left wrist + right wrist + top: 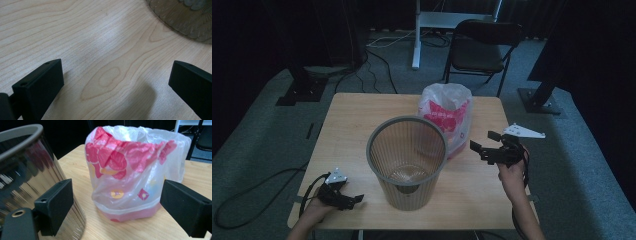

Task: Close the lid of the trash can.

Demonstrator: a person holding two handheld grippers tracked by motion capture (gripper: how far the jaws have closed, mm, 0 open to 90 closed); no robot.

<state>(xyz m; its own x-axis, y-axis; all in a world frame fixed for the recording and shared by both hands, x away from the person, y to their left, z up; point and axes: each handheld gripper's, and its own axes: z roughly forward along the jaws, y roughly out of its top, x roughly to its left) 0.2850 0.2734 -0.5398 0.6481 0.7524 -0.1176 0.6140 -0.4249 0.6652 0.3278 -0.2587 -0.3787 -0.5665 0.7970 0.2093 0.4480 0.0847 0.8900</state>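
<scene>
Reaching step, nothing gripped yet. Right gripper (pixel 484 142) held just right of the bin (pixel 407 162), jaws spread wide and pointed at the plastic bag (pixel 132 172). Bag standing upright on the table (pixel 347 125) behind the bin, touching its far right side, mouth open. Left gripper (pixel 352 200) resting low at the near left of the bin, jaws also spread, empty. Next, probably: move the right gripper forward and pinch the bag's thin rim gently, since such film slips and crumples easily.
</scene>
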